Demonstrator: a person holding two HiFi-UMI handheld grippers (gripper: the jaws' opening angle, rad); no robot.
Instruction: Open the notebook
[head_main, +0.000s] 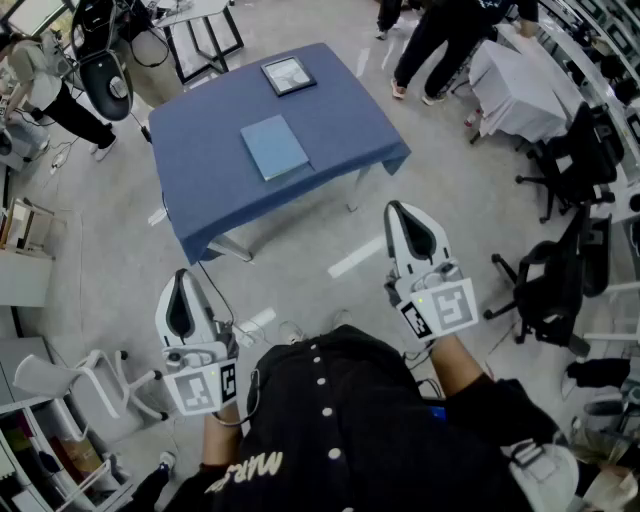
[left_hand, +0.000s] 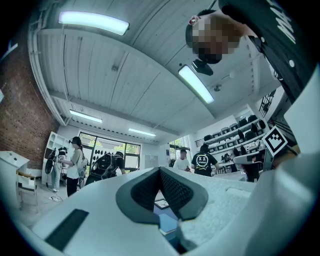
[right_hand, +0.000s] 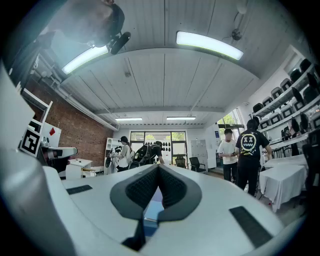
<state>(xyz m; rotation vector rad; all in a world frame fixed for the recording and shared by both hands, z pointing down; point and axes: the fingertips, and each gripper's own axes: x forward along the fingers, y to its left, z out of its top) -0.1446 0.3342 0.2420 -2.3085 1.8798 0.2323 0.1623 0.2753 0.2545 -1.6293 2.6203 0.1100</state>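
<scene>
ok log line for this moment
notebook: closed, on table | left tool: shut, empty | right tool: shut, empty | both short of table

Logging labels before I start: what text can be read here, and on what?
"MAR": print on the wearer's black shirt, rest hidden.
Marker cube: square code, no words.
Framed item, notebook: nothing readable.
Bystander's T-shirt: face graphic, lettering too small.
</scene>
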